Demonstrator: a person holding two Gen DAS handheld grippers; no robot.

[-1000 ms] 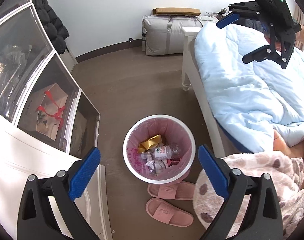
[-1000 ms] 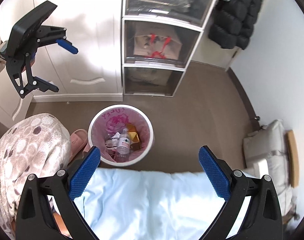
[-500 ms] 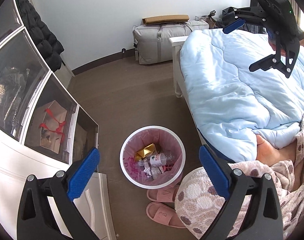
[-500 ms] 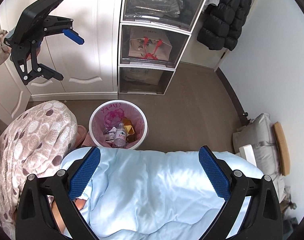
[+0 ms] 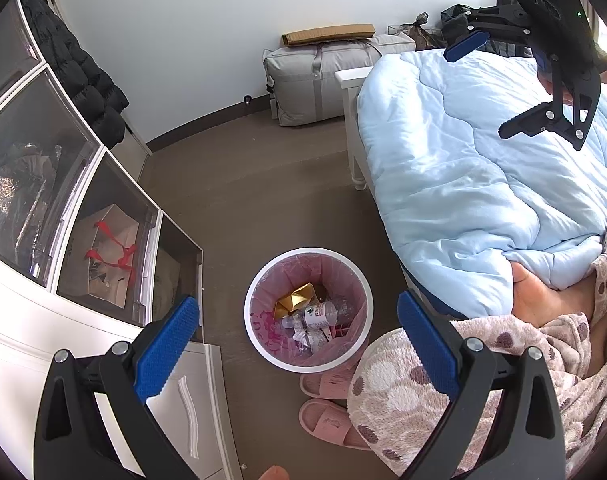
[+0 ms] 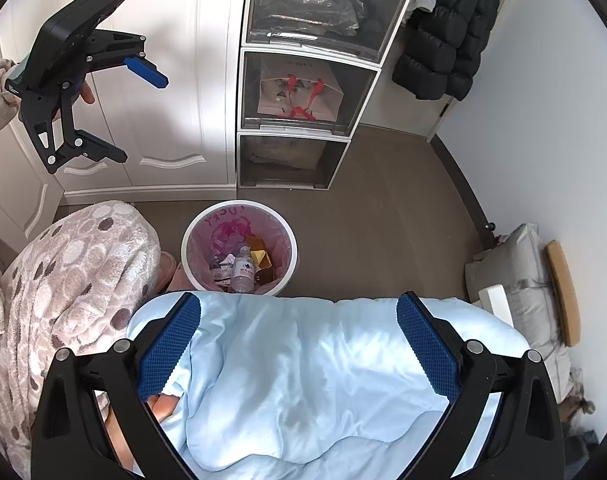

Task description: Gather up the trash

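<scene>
A white trash bin point(image 5: 263, 354) with a pink liner stands on the brown floor beside the bed; it also shows in the right wrist view point(image 6: 191, 270). It holds a plastic water bottle point(image 5: 321, 314), a gold wrapper point(image 5: 297, 300) and crumpled paper. My left gripper point(image 5: 299, 332) is open and empty, high above the bin; it also shows in the right wrist view point(image 6: 135, 114). My right gripper point(image 6: 297, 340) is open and empty above the light blue quilt point(image 6: 303, 380); it also shows in the left wrist view point(image 5: 487, 84).
A white wardrobe point(image 6: 171, 60) and clear drawers point(image 5: 103, 252) with a red-ribboned bag stand left of the bin. Pink slippers point(image 5: 327, 418) lie by it. A grey storage bag point(image 5: 319, 76) sits at the wall. The person's spotted fleece robe point(image 5: 423, 400) is near.
Both grippers have risen and pulled back from the bin, which looks smaller now. The right gripper has moved over the quilt. Both stay open.
</scene>
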